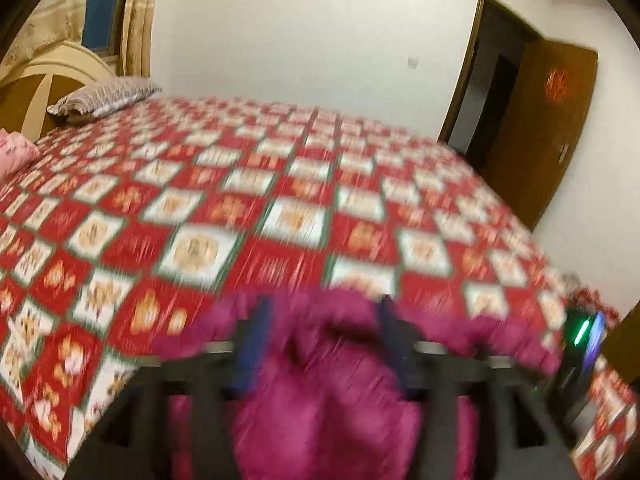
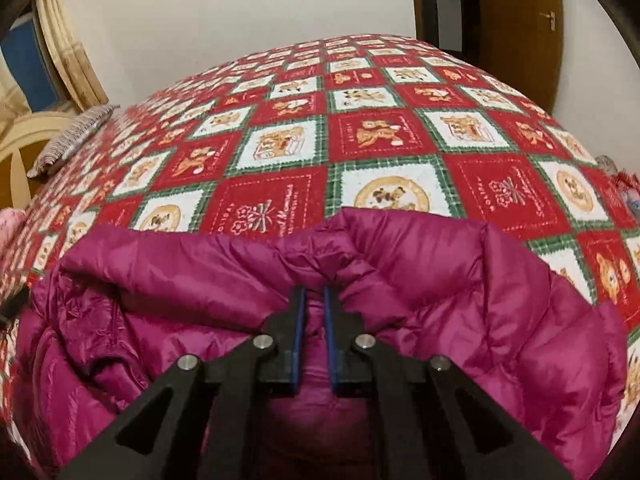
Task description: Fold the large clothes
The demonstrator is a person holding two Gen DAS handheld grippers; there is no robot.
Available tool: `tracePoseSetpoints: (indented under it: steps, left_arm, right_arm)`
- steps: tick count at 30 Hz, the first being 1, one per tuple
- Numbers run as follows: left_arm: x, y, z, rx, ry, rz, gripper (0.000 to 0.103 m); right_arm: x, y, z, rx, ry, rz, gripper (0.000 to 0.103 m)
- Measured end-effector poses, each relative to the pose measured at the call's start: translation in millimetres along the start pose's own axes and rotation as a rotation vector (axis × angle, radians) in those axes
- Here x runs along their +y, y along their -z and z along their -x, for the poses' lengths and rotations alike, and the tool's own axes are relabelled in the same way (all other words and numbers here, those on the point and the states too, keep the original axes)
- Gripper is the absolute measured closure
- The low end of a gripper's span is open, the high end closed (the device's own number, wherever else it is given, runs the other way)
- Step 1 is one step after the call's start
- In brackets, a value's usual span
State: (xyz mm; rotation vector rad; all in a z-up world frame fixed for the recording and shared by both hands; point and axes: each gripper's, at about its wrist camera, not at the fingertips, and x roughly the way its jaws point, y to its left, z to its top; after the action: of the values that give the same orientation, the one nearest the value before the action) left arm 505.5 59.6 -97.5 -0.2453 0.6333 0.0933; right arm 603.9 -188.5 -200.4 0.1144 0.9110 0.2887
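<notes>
A magenta puffer jacket (image 2: 460,300) lies bunched at the near edge of the bed. My right gripper (image 2: 315,290) is shut on a fold of the jacket near its top edge, fabric pinched between the blue pads. In the blurred left wrist view the jacket (image 1: 320,400) fills the space between the fingers of my left gripper (image 1: 324,308). The fingers stand wide apart with jacket fabric bulging between them. The other gripper's body with green and blue lights (image 1: 580,344) shows at the right edge.
The bed carries a red, white and green checked bear-print cover (image 2: 360,128). A striped pillow (image 1: 104,96) and a pink item (image 1: 12,152) lie by the cream headboard (image 1: 40,80). A brown door (image 1: 548,128) stands open beyond the bed's far corner.
</notes>
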Motion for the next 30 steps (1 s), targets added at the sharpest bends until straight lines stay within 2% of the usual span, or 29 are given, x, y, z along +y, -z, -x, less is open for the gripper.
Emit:
tracePoseSetpoints:
  steps: [2, 4, 5, 7, 9, 11, 12, 14, 18, 30]
  left_arm:
    - [-15.6, -19.2, -8.9, -0.037, 0.02, -0.008, 0.023]
    - [-32.8, -28.2, -30.8, 0.0, -0.003, -0.049, 0.02]
    - [-42.7, -27.8, -44.4, 0.033, -0.041, -0.087, 0.02]
    - [-53.0, -13.0, -76.0, 0.113, -0.149, -0.163, 0.02]
    - [-43.5, 10.9, -95.9, 0.189, -0.207, -0.159, 0.02]
    - [-25.9, 36.3, -107.6, 0.246, -0.215, -0.121, 0.02]
    - [-11.9, 53.6, -114.9, 0.281, -0.182, -0.072, 0.019]
    - [-8.4, 56.3, -107.5, 0.228, -0.164, -0.05, 0.019]
    - [-16.7, 57.9, -118.4, 0.243, -0.228, -0.105, 0.015]
    - [-20.0, 53.2, -125.9, 0.23, -0.23, -0.096, 0.011]
  right_arm:
    - [7.7, 1.4, -0.2, -0.009, 0.033, 0.031, 0.092]
    - [12.5, 2.0, 1.6, -0.015, 0.06, 0.054, 0.092]
    - [17.2, -1.1, 4.2, -0.017, 0.072, 0.064, 0.092]
    - [15.6, -1.5, 6.5, -0.02, 0.081, 0.072, 0.092]
    - [14.6, -1.2, 6.5, -0.024, 0.079, 0.071, 0.092]
    - [12.9, -1.4, 6.2, -0.027, 0.071, 0.066, 0.092]
    - [11.8, -0.9, 6.7, -0.029, 0.064, 0.061, 0.092]
    - [11.4, 0.0, 7.9, -0.033, 0.054, 0.055, 0.092]
    - [11.2, -0.4, 7.4, -0.036, 0.048, 0.049, 0.092]
    - [9.8, -0.5, 5.4, -0.039, 0.039, 0.032, 0.092]
